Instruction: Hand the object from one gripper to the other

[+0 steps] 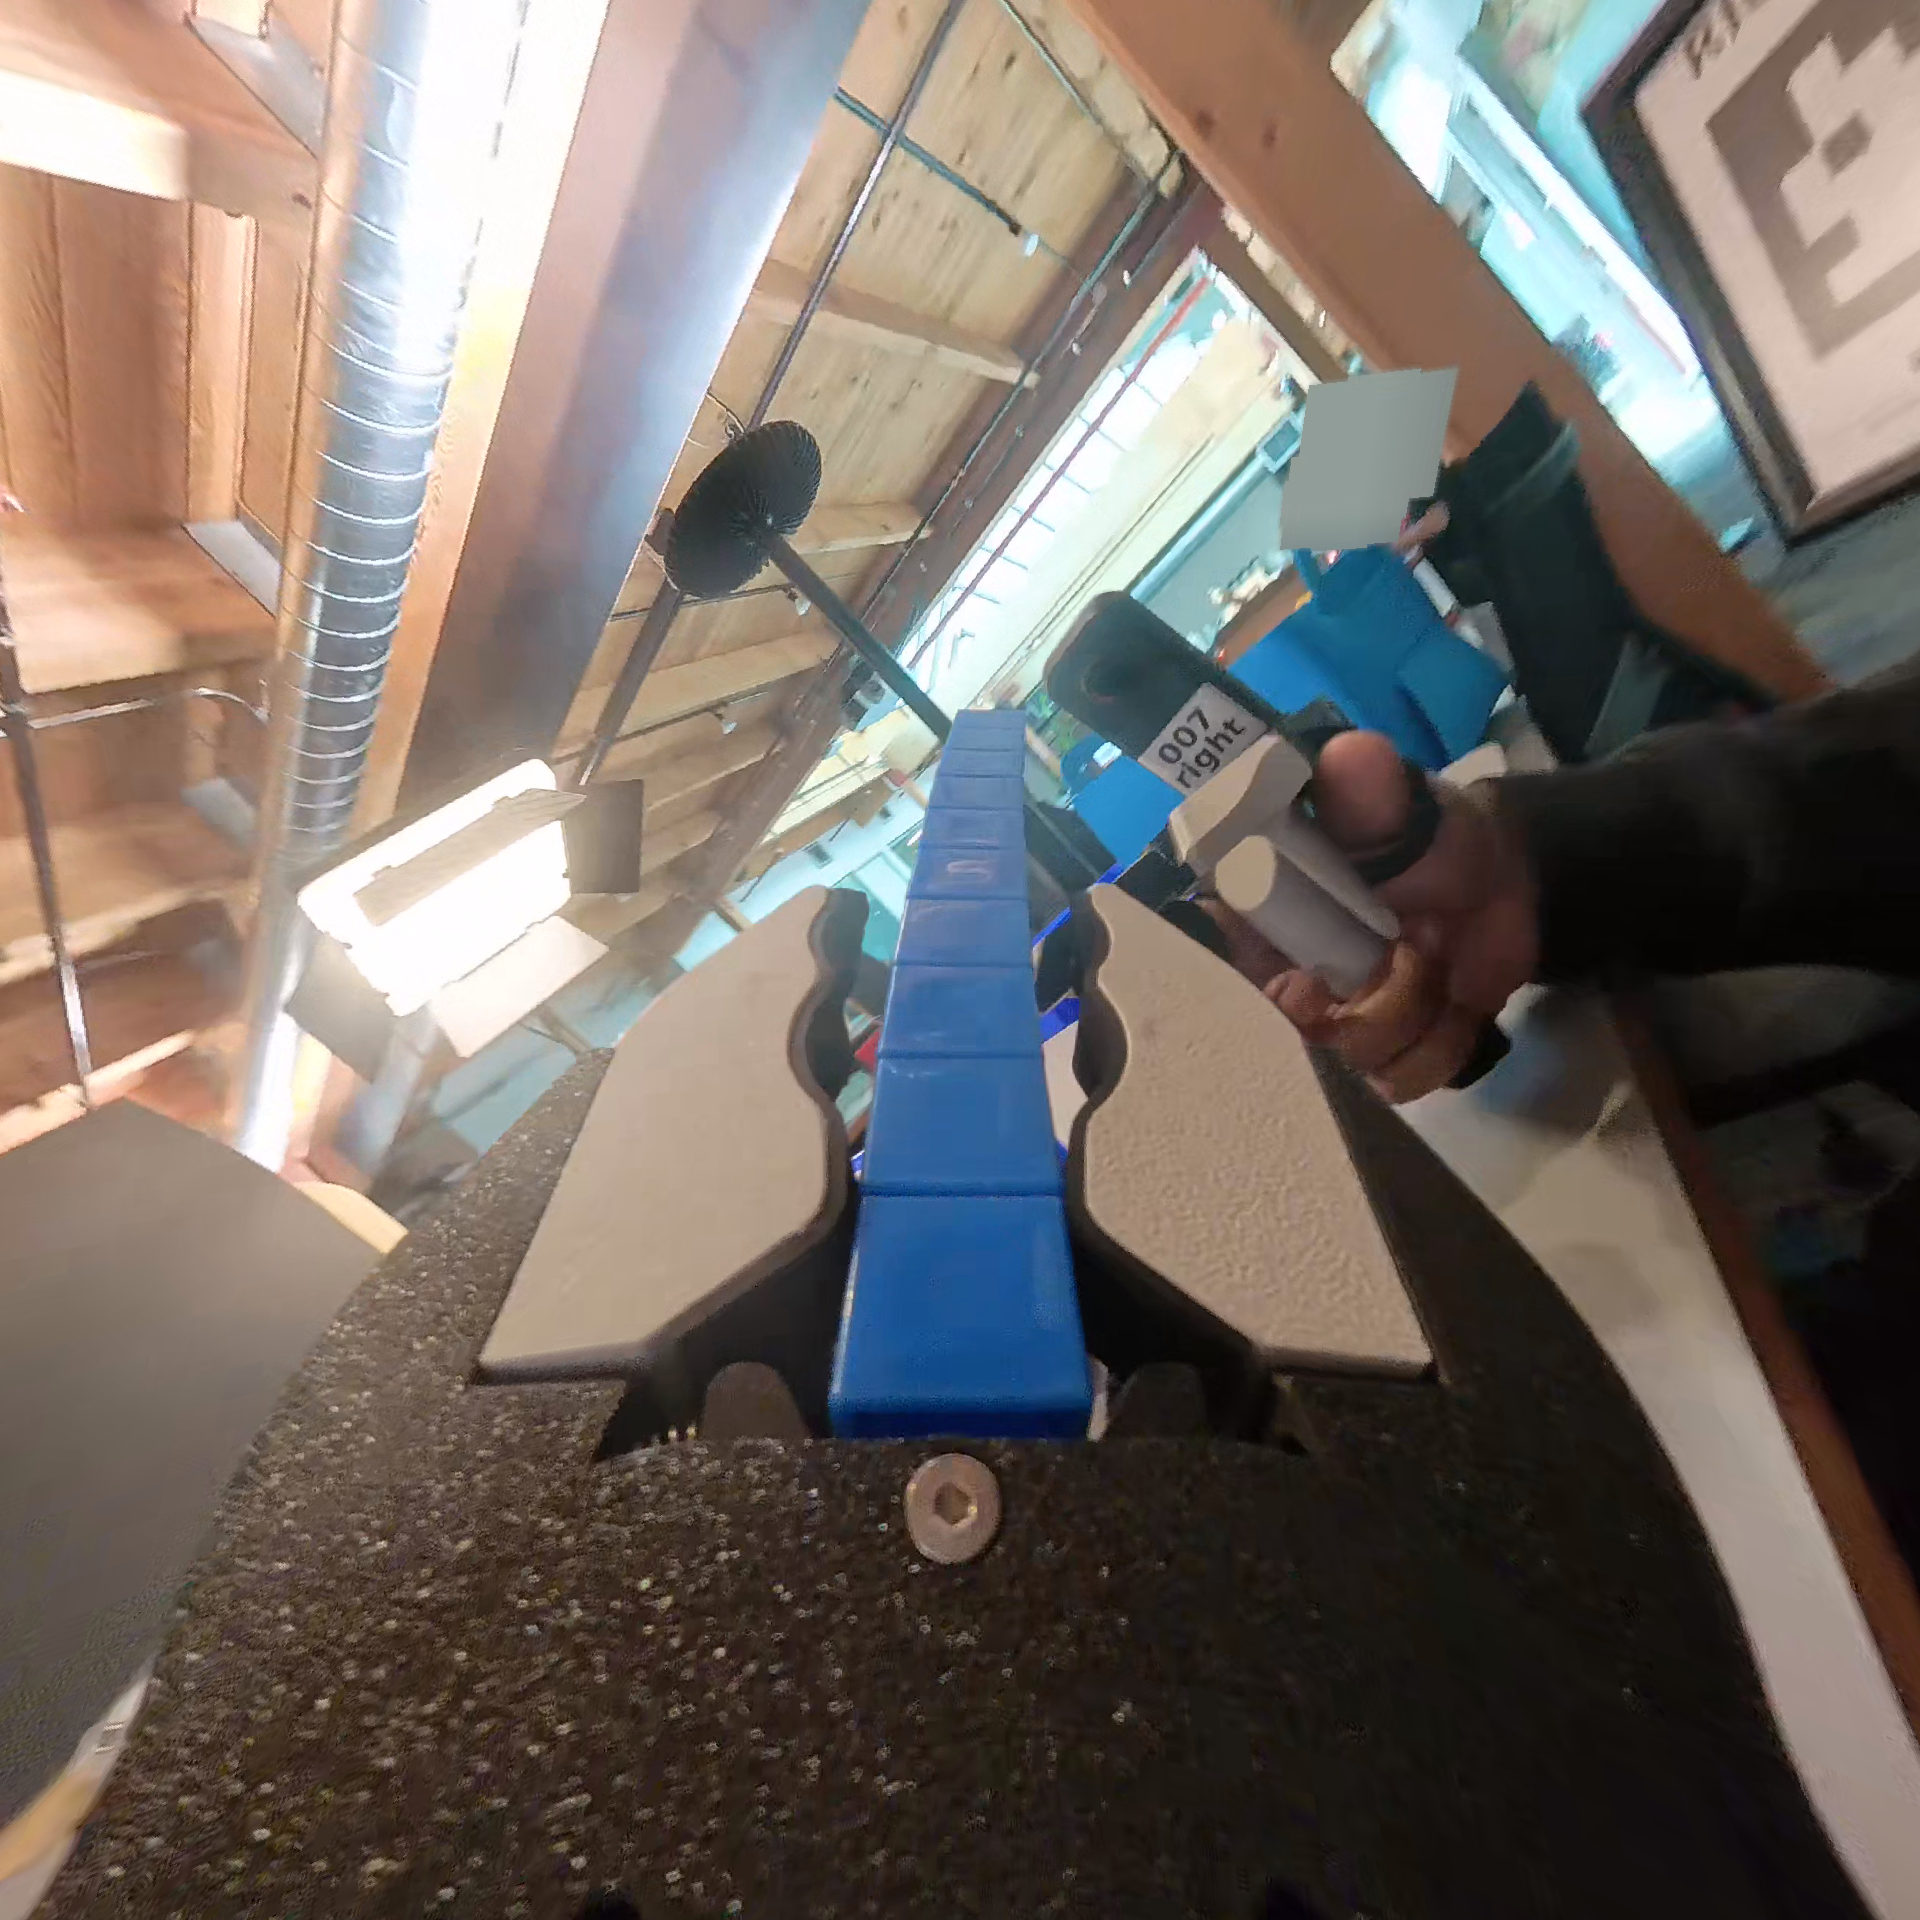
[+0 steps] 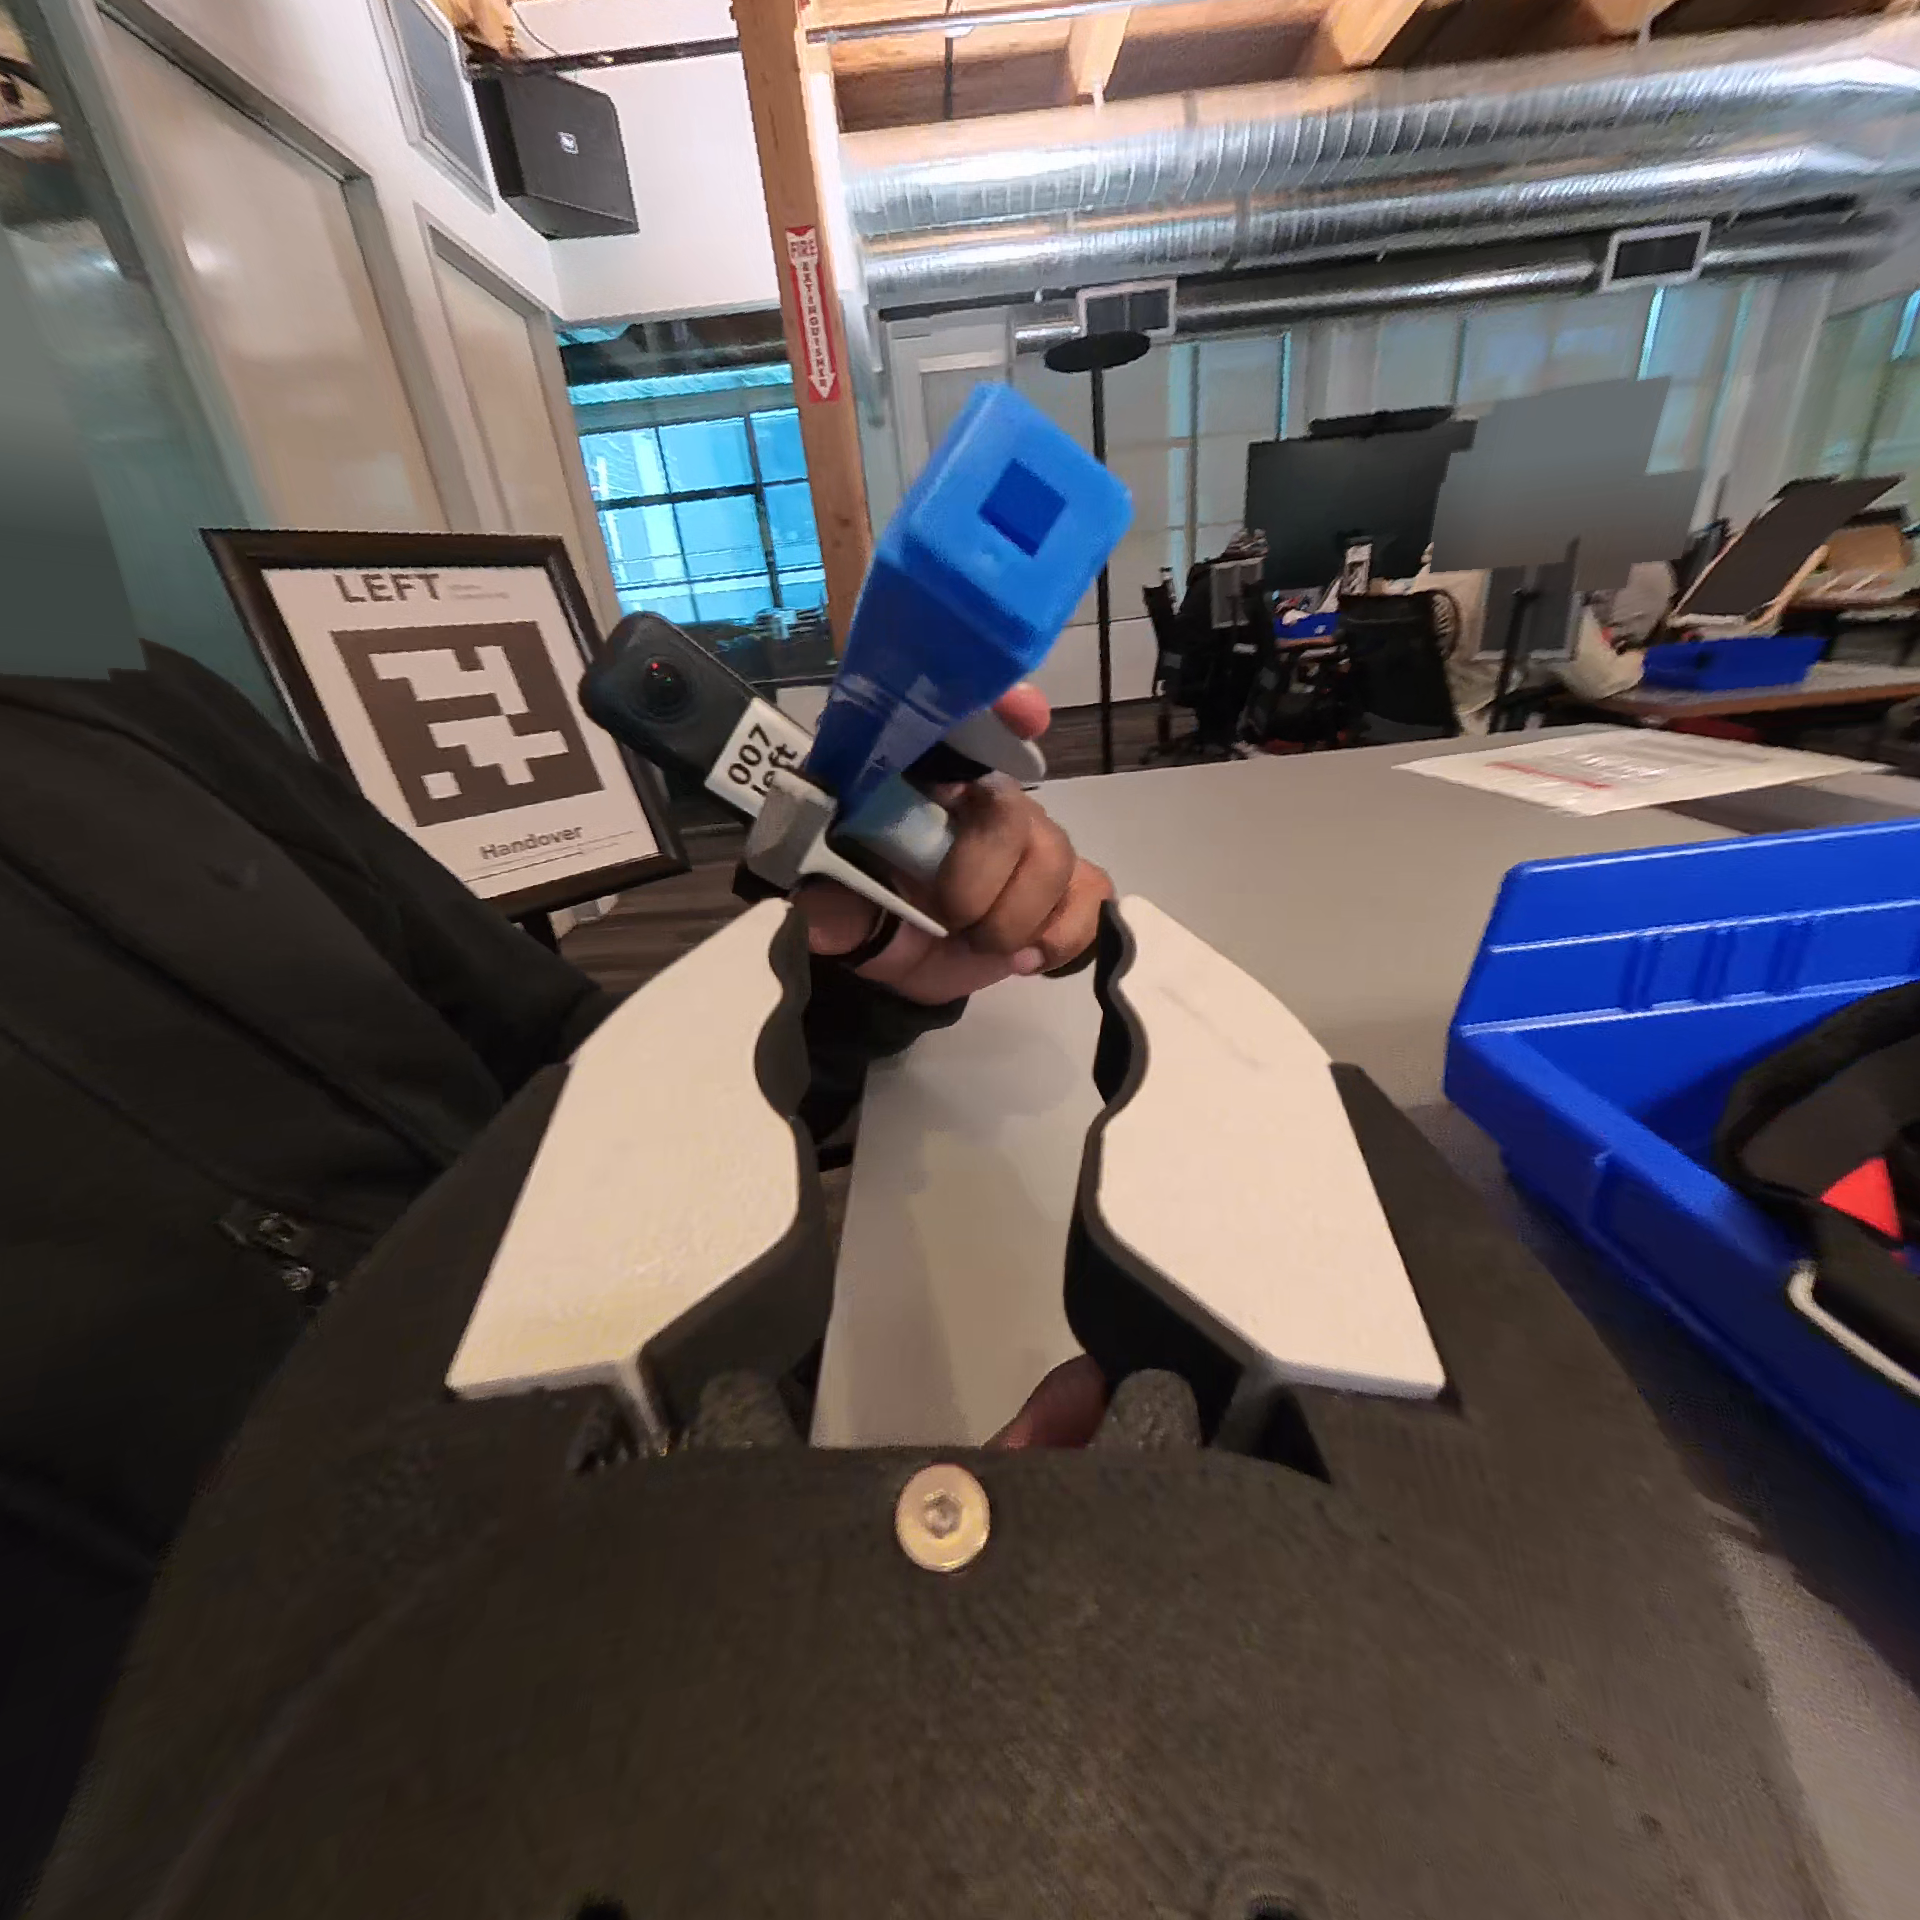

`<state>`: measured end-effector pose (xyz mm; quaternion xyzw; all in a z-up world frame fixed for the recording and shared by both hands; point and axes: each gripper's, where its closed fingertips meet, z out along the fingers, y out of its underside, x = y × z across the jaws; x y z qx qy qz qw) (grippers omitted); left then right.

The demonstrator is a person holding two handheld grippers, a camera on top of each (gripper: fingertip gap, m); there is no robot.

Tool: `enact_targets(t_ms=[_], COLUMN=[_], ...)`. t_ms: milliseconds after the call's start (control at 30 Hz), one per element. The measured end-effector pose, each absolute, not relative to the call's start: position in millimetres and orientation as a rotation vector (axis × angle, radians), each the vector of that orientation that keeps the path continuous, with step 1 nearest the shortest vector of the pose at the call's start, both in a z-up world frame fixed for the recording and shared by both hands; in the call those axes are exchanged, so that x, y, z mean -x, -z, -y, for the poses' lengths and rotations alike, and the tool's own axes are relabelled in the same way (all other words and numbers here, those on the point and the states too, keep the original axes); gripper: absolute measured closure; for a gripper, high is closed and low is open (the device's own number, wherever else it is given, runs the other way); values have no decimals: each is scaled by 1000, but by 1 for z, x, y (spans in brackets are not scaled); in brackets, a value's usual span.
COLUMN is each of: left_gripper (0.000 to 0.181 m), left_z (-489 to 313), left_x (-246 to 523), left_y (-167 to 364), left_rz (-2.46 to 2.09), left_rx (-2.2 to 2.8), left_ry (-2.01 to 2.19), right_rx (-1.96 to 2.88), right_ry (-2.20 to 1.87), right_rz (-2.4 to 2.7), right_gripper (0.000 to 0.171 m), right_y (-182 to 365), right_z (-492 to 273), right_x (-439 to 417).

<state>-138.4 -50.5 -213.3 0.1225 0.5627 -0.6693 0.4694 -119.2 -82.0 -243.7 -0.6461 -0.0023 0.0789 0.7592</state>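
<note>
A long blue segmented bar (image 1: 966,1143) is gripped between the fingers of my left gripper (image 1: 971,925) and points up and away toward the ceiling. In the right wrist view the bar (image 2: 977,582) sticks up out of the left gripper (image 2: 894,795), its square end tilted toward the camera. My right gripper (image 2: 951,997) is open and empty. It is held just below and in front of the left gripper and does not touch the bar. The right gripper also shows in the left wrist view (image 1: 1226,852), held in a hand to the right of the bar.
A grey table (image 2: 1299,831) lies below. A blue bin (image 2: 1621,1039) stands on it at the right, with a black and red thing (image 2: 1849,1174) inside. A framed marker sign (image 2: 447,707) stands at the left. A black-jacketed arm (image 2: 208,987) fills the left side.
</note>
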Motion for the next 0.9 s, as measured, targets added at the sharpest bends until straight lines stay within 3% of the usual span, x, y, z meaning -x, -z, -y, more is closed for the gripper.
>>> enact_targets(t_ms=[300,900], left_gripper=[139,139], left_z=[69,75], left_x=[129,135], left_y=[238,267], left_rz=[-1406,-1581], left_rx=[-421,-550], left_ry=[1303,1215], right_rx=[1380,1460], right_ry=[-291,-464], right_rz=[-21,-26], right_gripper=[126,146], right_y=[242,259], right_z=[81,77], right_x=[121,128])
